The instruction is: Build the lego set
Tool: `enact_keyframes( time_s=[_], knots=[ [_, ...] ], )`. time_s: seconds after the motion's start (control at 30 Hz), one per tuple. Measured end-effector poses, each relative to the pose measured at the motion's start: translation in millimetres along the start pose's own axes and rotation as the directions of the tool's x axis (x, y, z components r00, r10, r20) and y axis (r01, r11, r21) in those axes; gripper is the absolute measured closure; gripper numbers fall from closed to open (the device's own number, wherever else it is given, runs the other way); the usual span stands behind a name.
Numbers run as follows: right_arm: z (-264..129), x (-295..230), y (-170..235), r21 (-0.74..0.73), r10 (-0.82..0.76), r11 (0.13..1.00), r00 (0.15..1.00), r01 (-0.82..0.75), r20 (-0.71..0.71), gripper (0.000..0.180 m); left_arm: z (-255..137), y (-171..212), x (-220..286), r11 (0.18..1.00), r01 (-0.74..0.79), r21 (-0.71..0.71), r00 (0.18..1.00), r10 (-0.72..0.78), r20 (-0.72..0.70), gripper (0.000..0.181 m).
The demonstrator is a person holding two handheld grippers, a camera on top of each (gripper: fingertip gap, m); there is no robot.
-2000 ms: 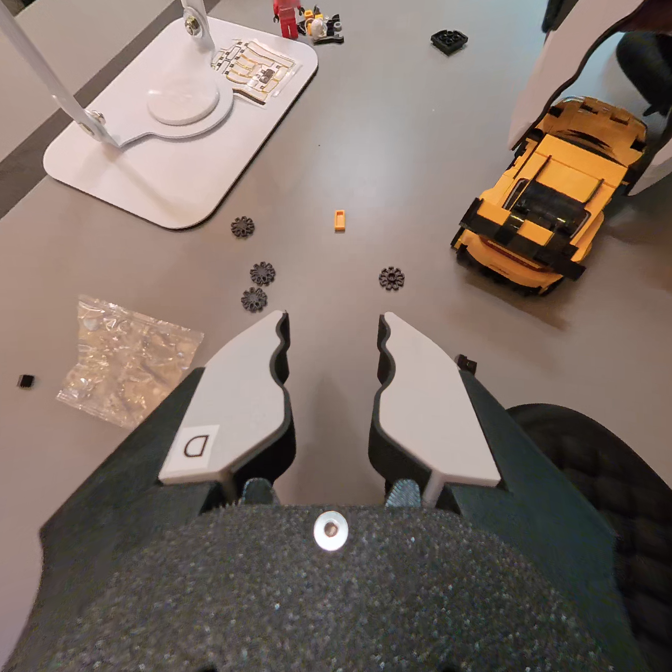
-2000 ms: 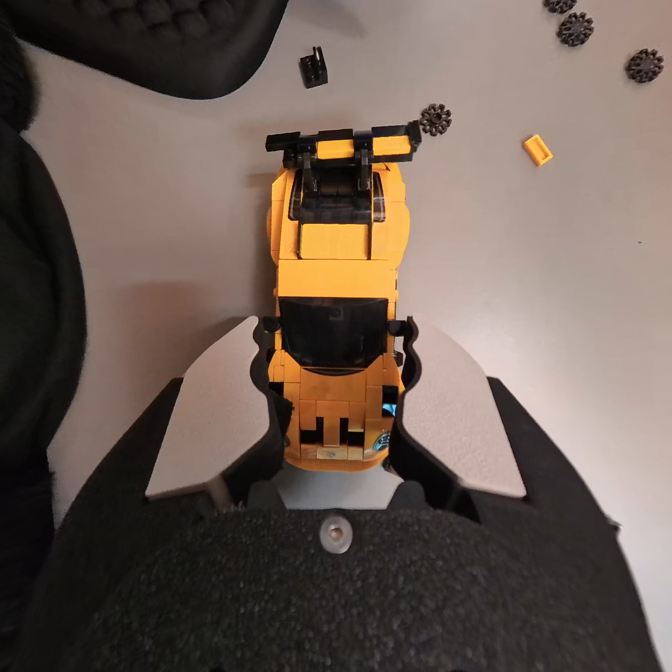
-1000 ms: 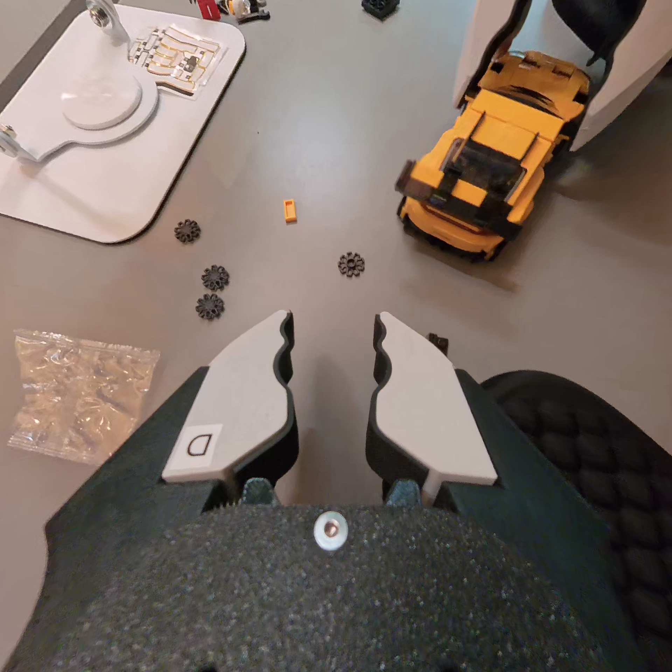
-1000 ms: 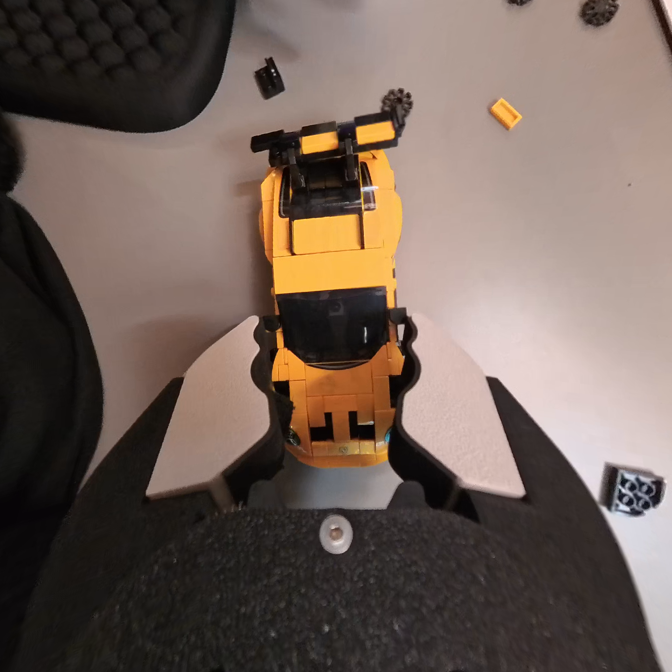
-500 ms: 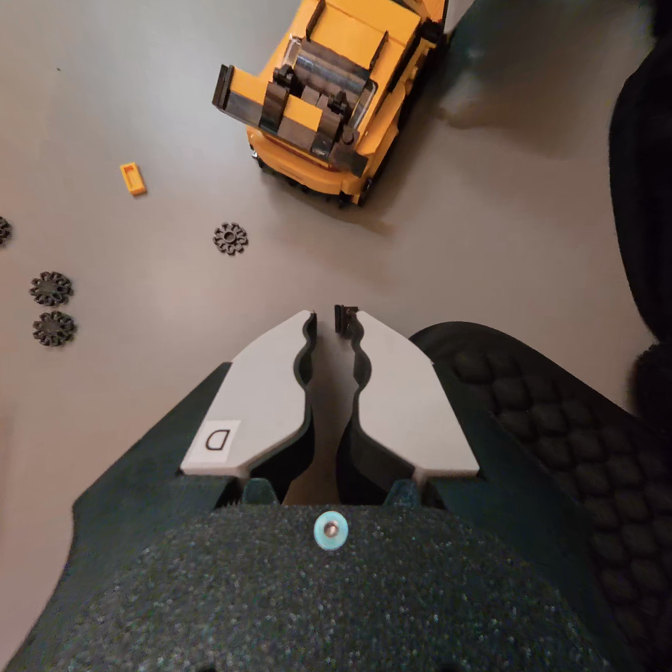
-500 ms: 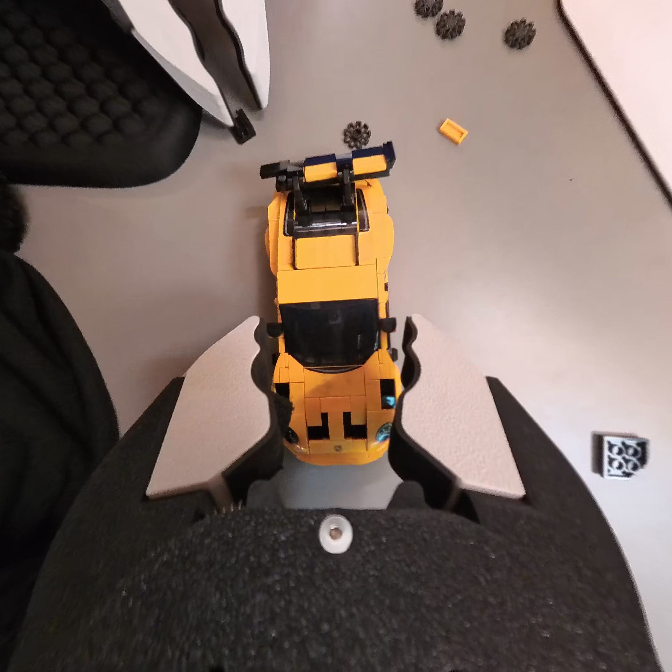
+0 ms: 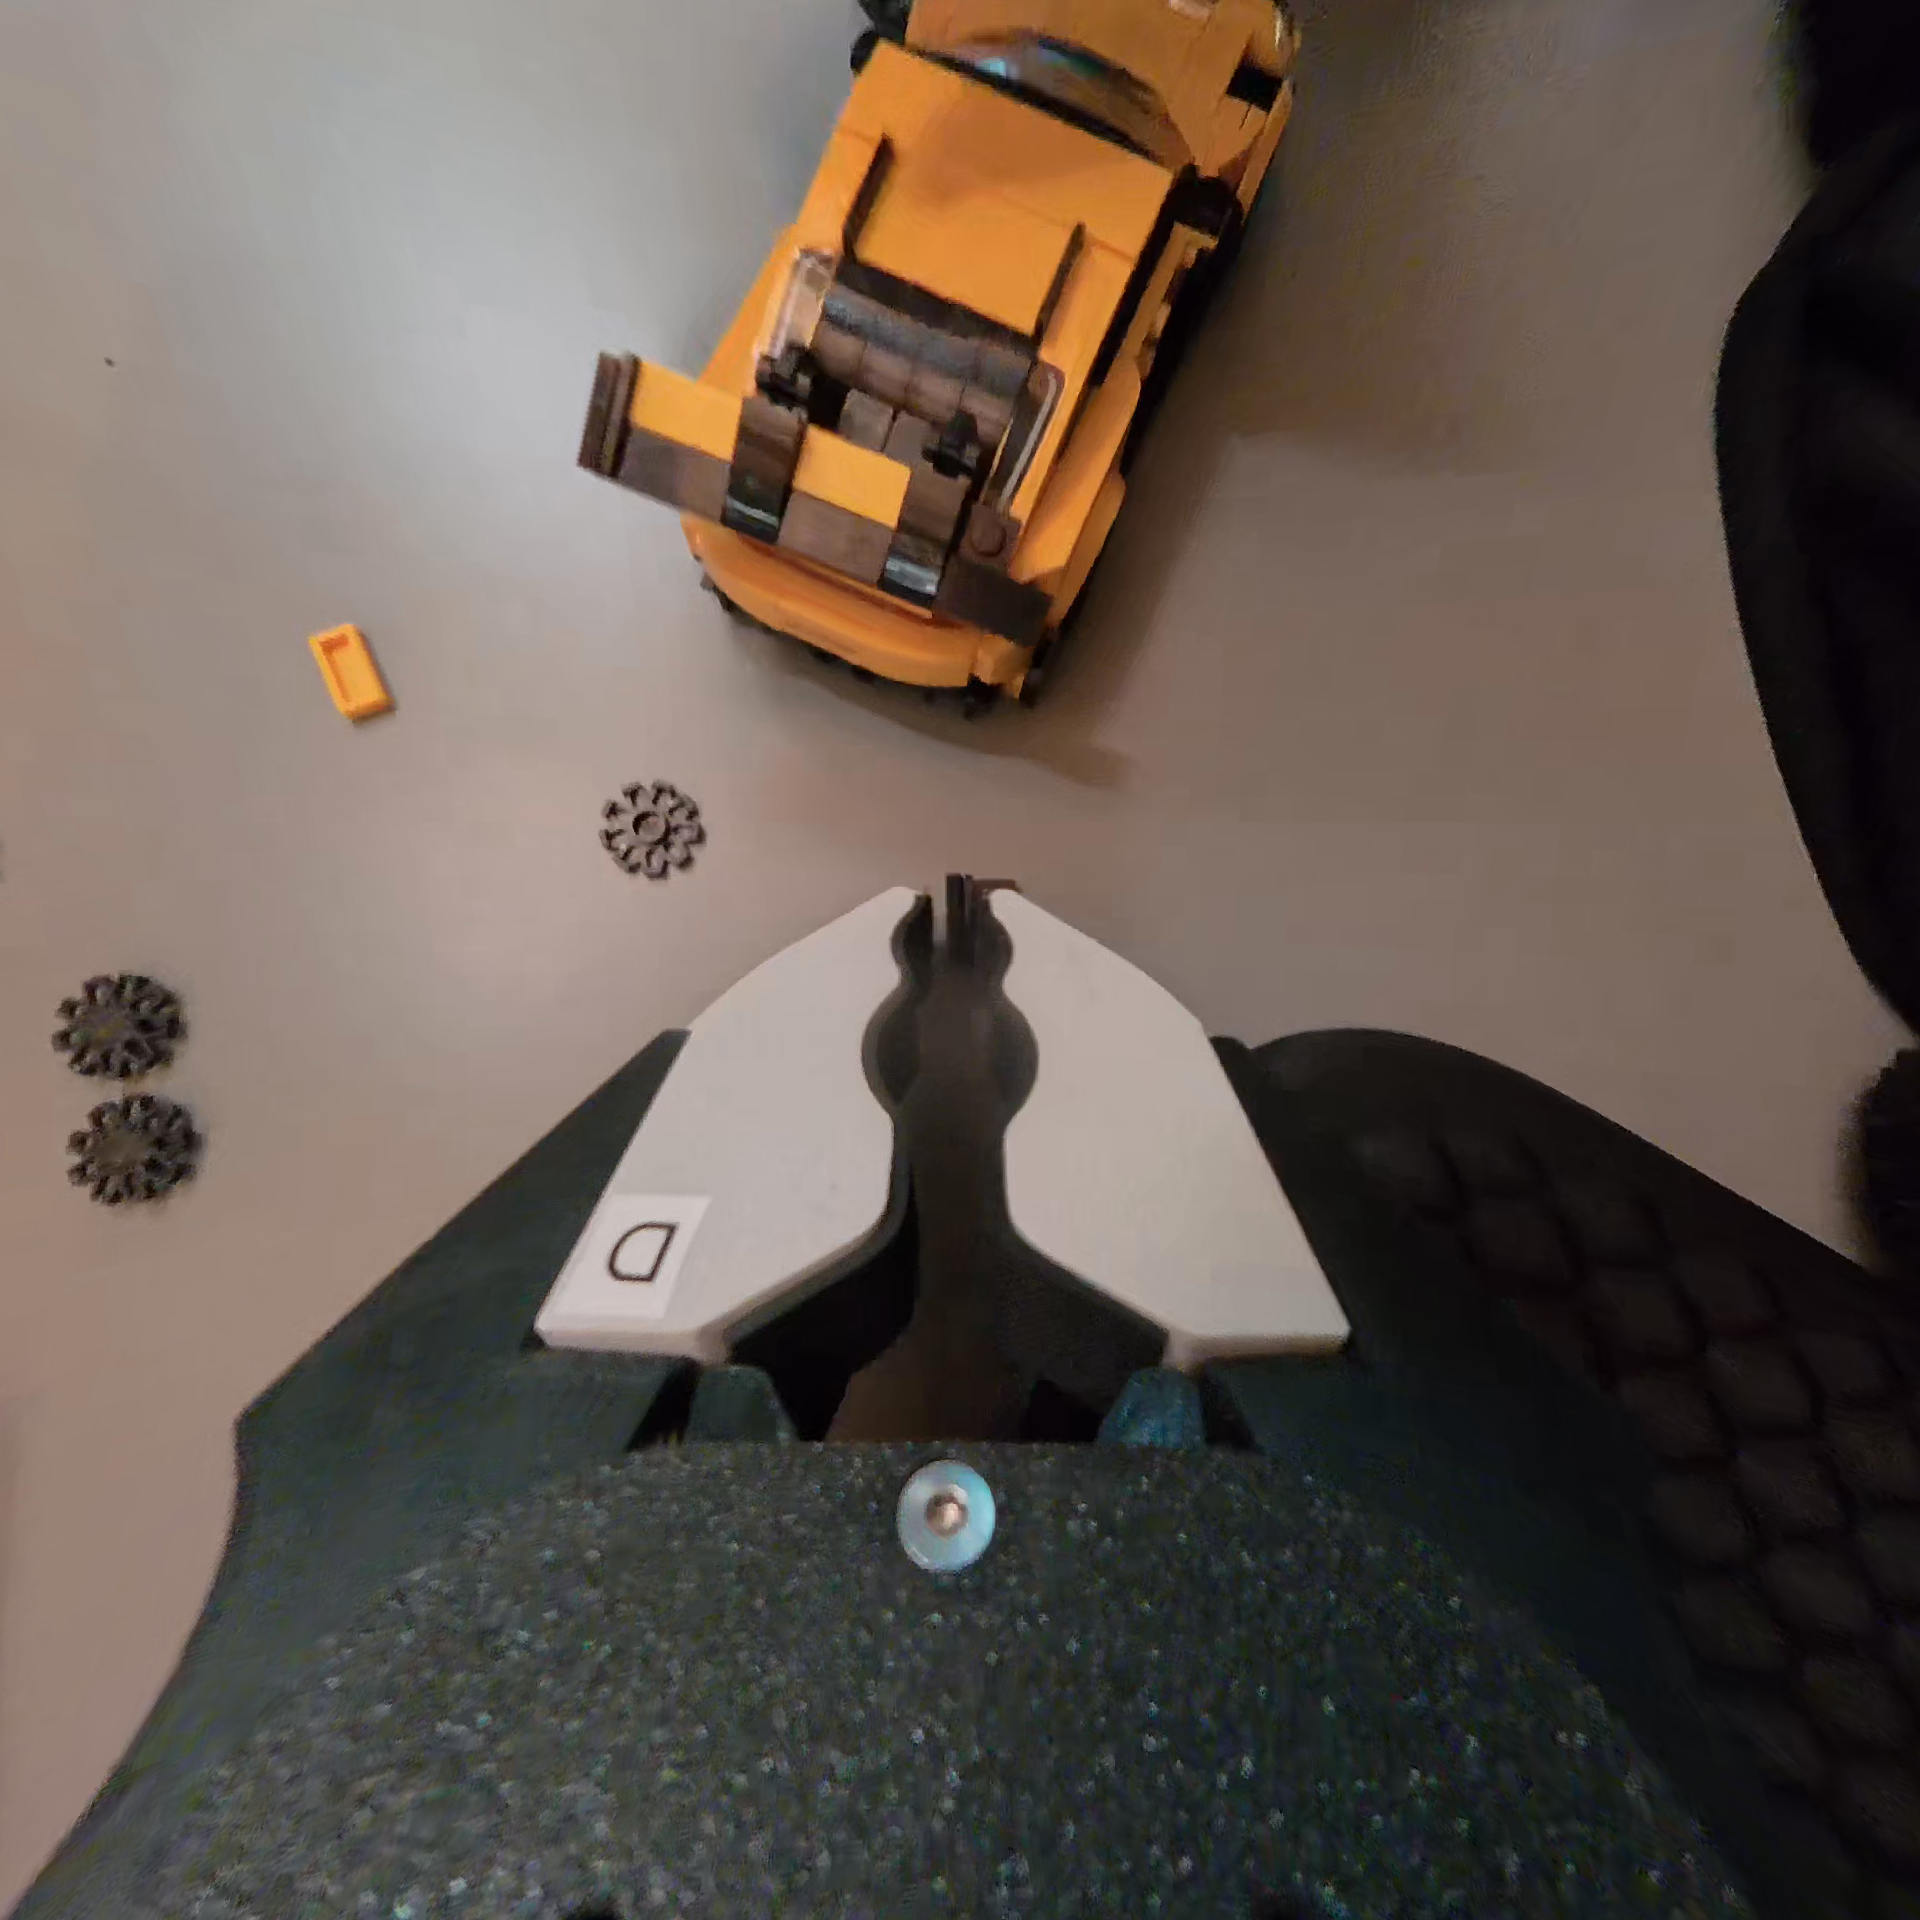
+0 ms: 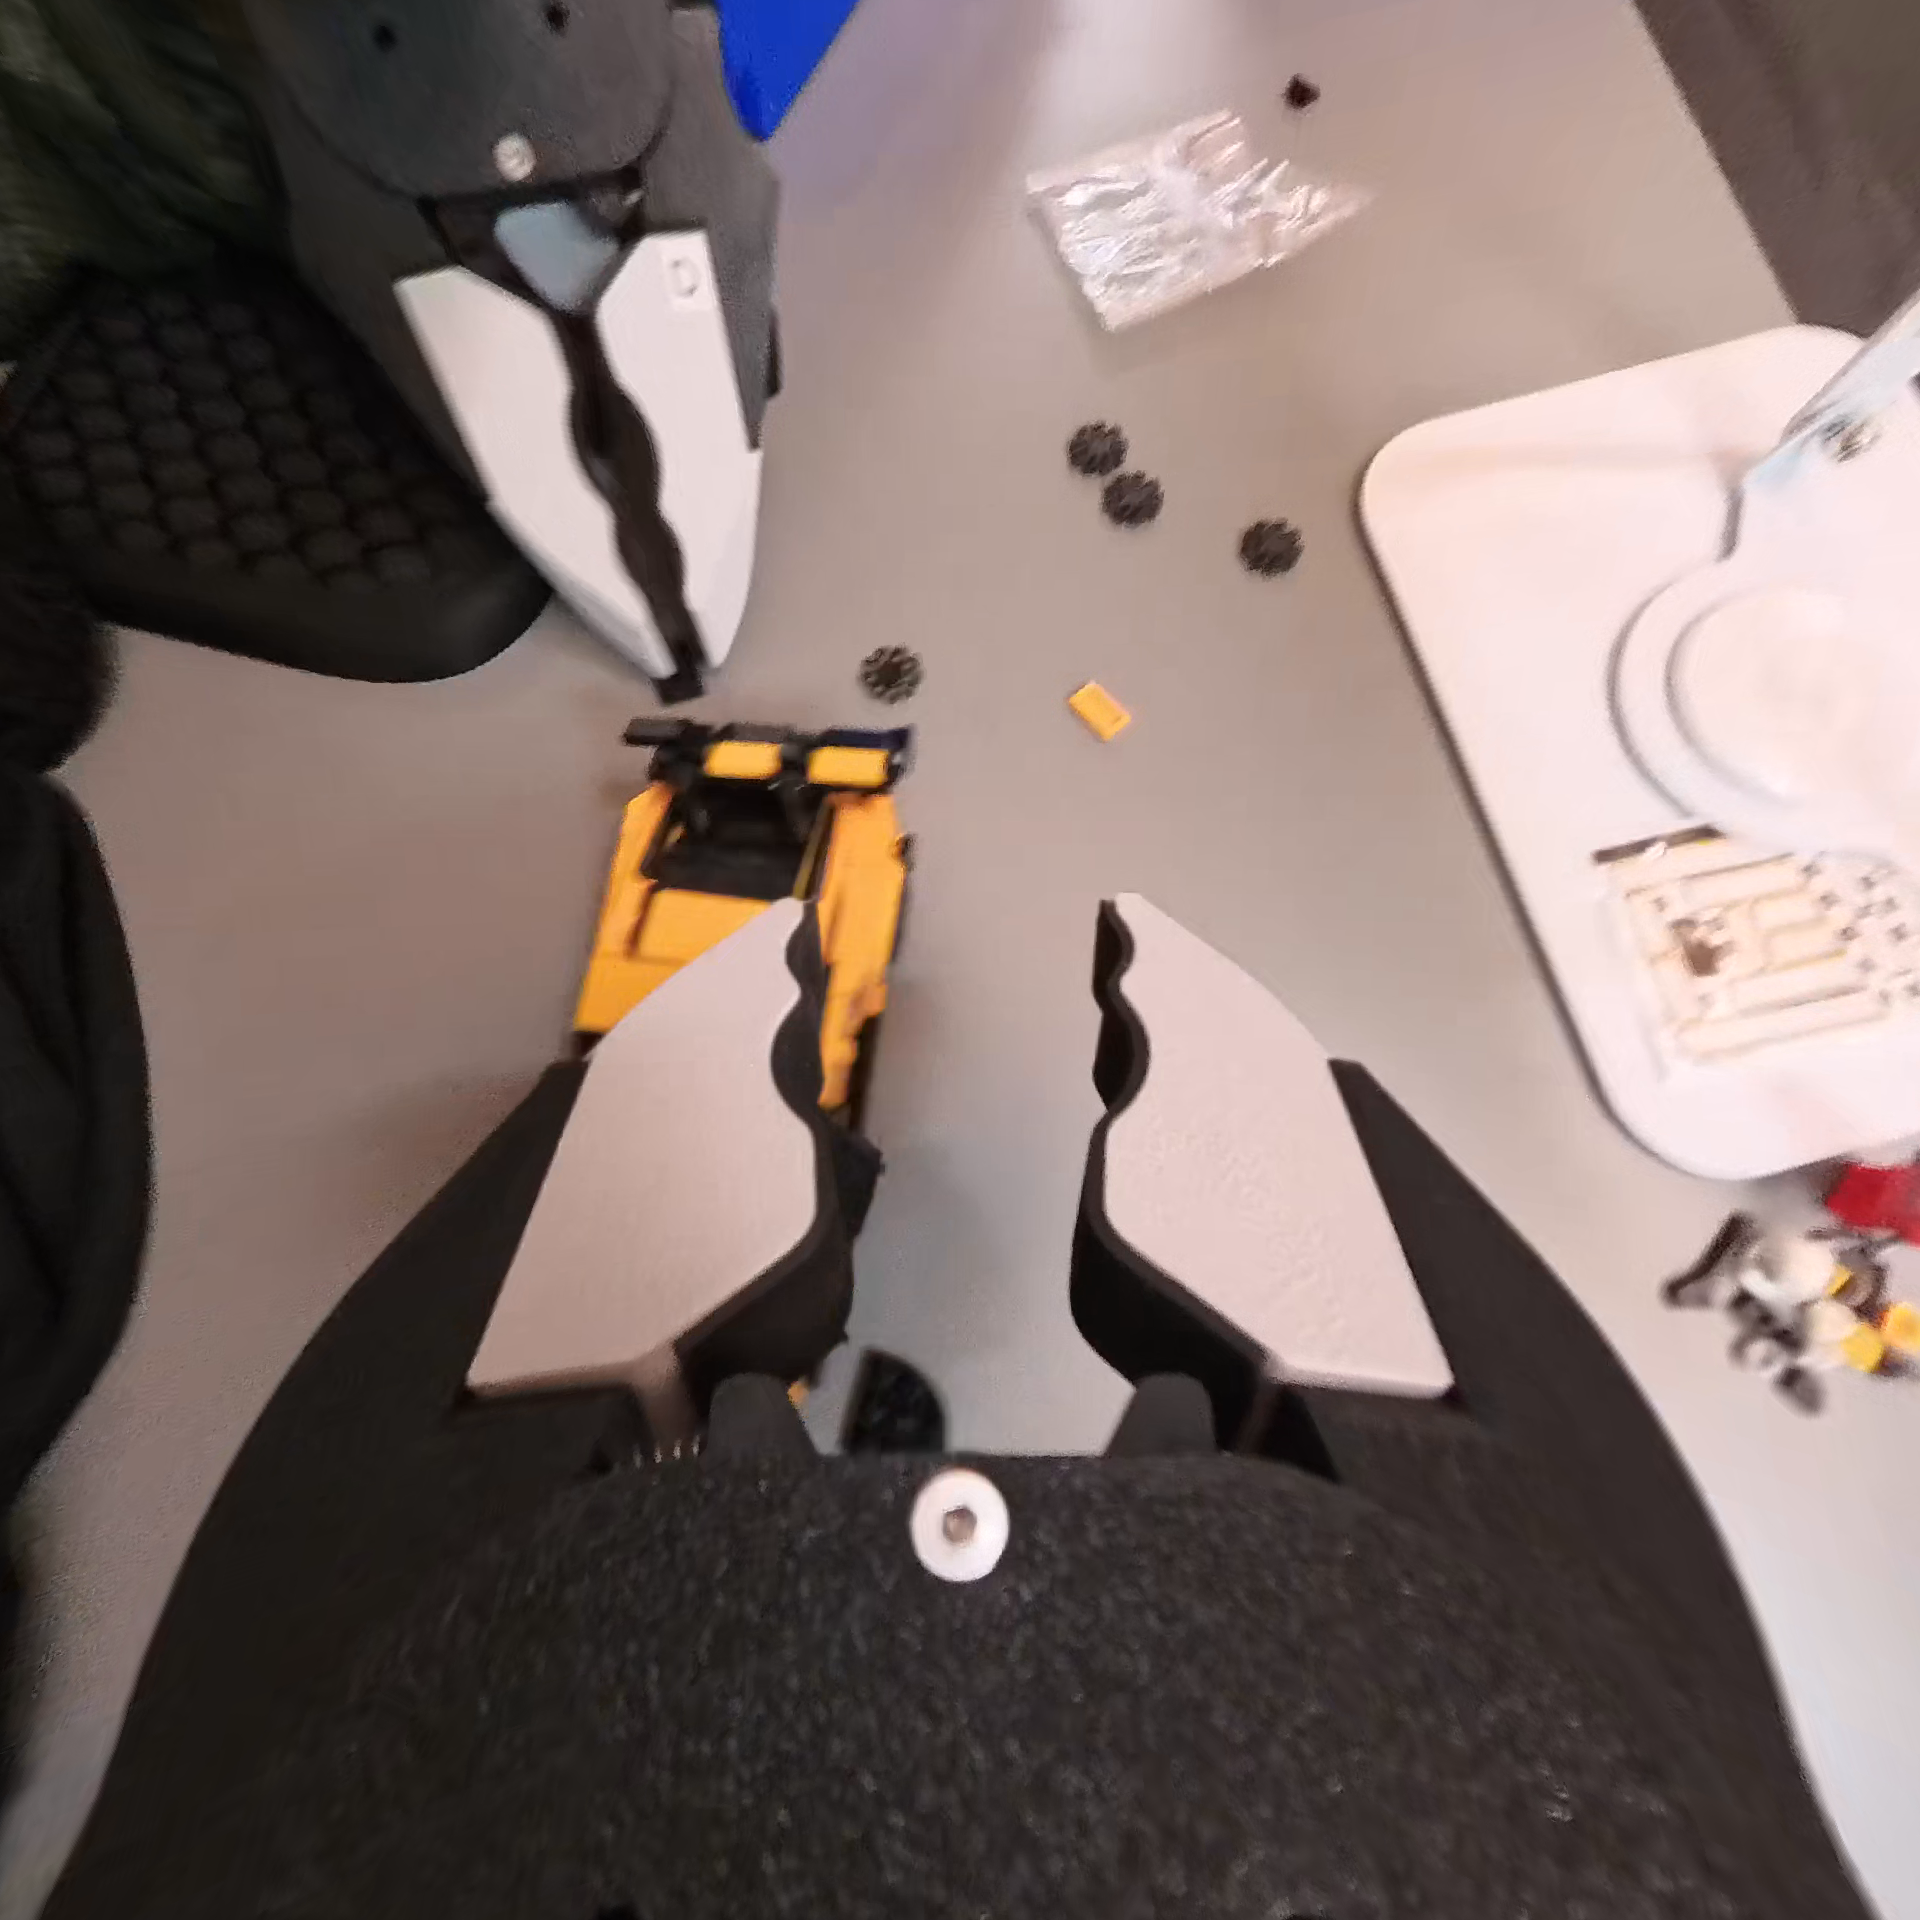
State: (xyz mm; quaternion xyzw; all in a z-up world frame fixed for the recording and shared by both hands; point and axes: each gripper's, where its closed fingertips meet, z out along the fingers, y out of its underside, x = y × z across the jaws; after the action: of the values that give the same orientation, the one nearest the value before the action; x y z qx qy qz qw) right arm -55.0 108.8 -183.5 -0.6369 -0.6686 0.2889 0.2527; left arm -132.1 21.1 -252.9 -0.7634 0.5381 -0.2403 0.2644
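Observation:
The yellow and black lego car (image 7: 935,364) stands on the grey table with its rear spoiler toward my left gripper. My left gripper (image 7: 961,906) is shut on a small black lego piece (image 7: 975,889) just behind the car. In the right wrist view the left gripper (image 8: 681,660) pinches that piece (image 8: 677,686) close to the spoiler. My right gripper (image 8: 951,920) is open and empty above the table, right of the car (image 8: 727,883), whose front is hidden behind its left finger.
Several black rim discs (image 7: 652,828) (image 8: 1132,497) and an orange tile (image 7: 351,671) (image 8: 1099,712) lie loose. A white stand base (image 8: 1507,623) with a sticker sheet (image 8: 1766,935) is at right, a plastic bag (image 8: 1174,223) far back, minifigure parts (image 8: 1818,1299) near right. Black quilted fabric (image 7: 1558,1299) lies beside the left gripper. The gap from one gripper's tips to the other's is roughly 15 cm.
My left gripper swung right and shut on the small black piece. My right gripper let go of the car, opened wider and pulled up and to the car's right.

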Motion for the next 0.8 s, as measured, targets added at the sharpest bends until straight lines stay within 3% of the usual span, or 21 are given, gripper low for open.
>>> enact_keyframes(
  time_s=[0.13,0.3,0.53,0.67,0.8],
  knots=[
    [27,27,-8,-0.065,-0.118,0.991,0.992,0.121,0.047,0.142,-3,-2,-6,0.999,-0.002,0.034,1.000,0.001,0.031,0.154],
    [69,41,1,-0.187,-0.275,0.936,0.950,0.299,0.147,0.146,-23,-5,-14,0.990,0.035,0.136,0.996,-0.046,0.077,0.157],
    [98,35,-8,-0.222,-0.313,0.898,0.907,0.379,0.281,0.156,-37,0,-32,0.983,0.092,0.158,0.975,-0.122,0.188,0.161],
    [104,35,0,-0.282,-0.320,0.864,0.888,0.417,0.331,0.159,-37,1,-33,0.981,0.108,0.159,0.971,-0.139,0.195,0.161],
    [106,34,-2,-0.279,-0.325,0.859,0.879,0.429,0.349,0.172,-40,-1,-33,0.980,0.108,0.165,0.970,-0.141,0.200,0.161]
  ],
)
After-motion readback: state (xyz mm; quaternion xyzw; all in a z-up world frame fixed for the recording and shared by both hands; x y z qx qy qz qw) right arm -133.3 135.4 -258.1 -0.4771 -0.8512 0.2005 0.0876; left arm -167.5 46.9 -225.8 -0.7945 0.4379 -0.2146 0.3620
